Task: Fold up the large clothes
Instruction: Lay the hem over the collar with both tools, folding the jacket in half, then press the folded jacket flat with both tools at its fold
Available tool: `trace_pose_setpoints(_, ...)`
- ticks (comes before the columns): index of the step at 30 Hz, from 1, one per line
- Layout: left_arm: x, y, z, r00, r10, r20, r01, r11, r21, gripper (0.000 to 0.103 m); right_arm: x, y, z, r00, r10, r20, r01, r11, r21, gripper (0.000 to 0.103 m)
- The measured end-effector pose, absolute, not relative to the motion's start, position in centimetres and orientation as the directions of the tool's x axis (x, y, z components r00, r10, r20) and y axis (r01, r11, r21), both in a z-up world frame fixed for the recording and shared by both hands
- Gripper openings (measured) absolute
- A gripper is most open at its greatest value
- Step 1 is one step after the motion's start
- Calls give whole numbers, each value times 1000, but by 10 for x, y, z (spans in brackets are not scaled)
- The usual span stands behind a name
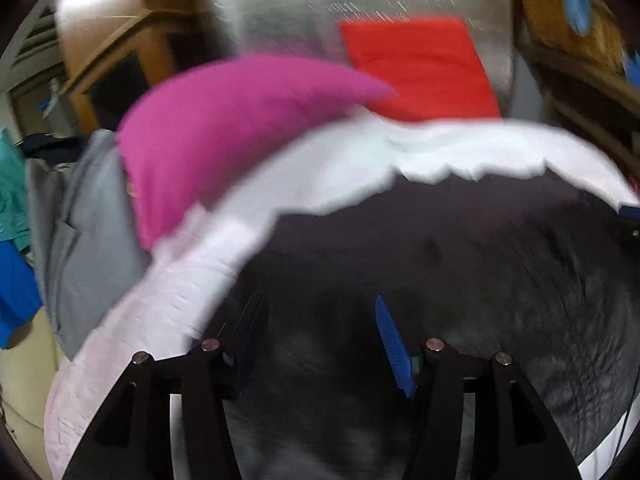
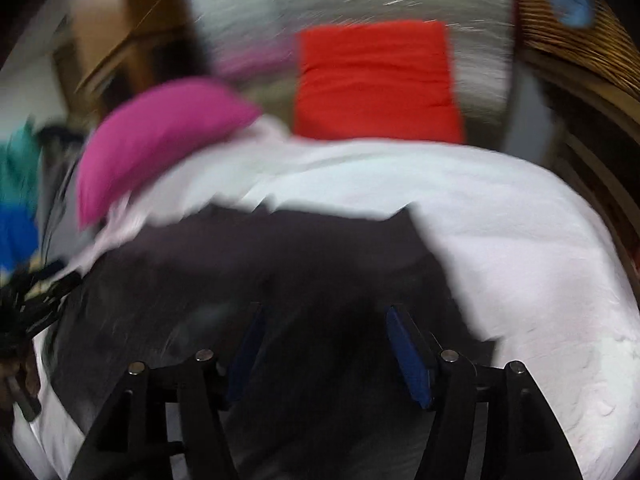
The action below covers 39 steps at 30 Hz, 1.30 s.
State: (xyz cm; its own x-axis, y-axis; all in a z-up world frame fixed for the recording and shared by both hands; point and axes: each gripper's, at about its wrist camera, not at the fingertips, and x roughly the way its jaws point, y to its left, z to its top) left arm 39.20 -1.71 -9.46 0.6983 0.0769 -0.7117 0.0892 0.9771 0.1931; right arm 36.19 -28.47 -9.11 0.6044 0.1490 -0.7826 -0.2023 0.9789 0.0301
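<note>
Both views blurred, so fine detail is guesswork; white sheet covers the work surface, spreading ahead of and to both sides of both tongs; dark garment lies flat on it, directly under and ahead of both, its far edge running across in front of the tips, one corner poking out ahead of the right tongs in the right wrist view.

Left gripper: jaws apart, nothing between them, dark cloth visible through the gap below; right gripper: same, jaws apart, empty, over the same garment; left gripper also shows at the left edge of the right view.

Risks, my read: fold looks freshly laid and unpressed; if the tongs drag low across it on the way out, a pad could snag the top layer and pull the fold open; dark fingers on dark cloth plus blur makes it hard to judge which layer gets pinched at the next grab, so a single-layer or sheet pick is plausible; white sheet could bunch if caught.

Beyond the tips: folded red cloth, magenta cloth left of it; grey garment and blue and teal pieces far left; wooden furniture behind; wicker basket upper right.
</note>
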Motion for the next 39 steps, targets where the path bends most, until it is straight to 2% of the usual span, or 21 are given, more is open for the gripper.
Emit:
trace_pose_setpoints(2,403,-19,-121,628,111,-770,71,978,198,58,373,-280,-122,526,73,-847,-181,983,-28,68)
trace_pose_setpoints(6,421,-5,-133,576,125,-808,-1,988,153,60,393,-293,-132,526,-18,-850,-72,995,-66,69)
trace_pose_setpoints(9,421,-2,-123,547,135,-826,-29,989,143,59,390,-298,-122,526,-15,-850,-25,999,-34,69)
trace_pose_setpoints(11,408,4,-110,560,131,-818,-56,991,120,58,373,-300,-107,560,-19,-828,-6,1000,-27,69)
trace_pose_setpoints(15,350,4,-75,679,94,-728,-67,996,67,58,311,-296,-65,682,56,-729,-24,998,55,74)
trace_pose_setpoints(19,298,-24,-60,725,15,-688,-13,1000,8,58,262,-272,-59,720,133,-681,-78,991,111,76)
trace_pose_setpoints(23,287,-44,-78,714,-4,-700,19,1000,14,59,240,-243,-89,690,136,-710,-132,989,62,76)
trace_pose_setpoints(27,304,-53,-117,651,40,-758,30,996,79,60,233,-231,-125,659,48,-750,-129,990,-50,80)
trace_pose_setpoints(39,308,-56,-125,641,62,-765,49,991,121,62,232,-233,-129,638,9,-770,-118,989,-86,84)
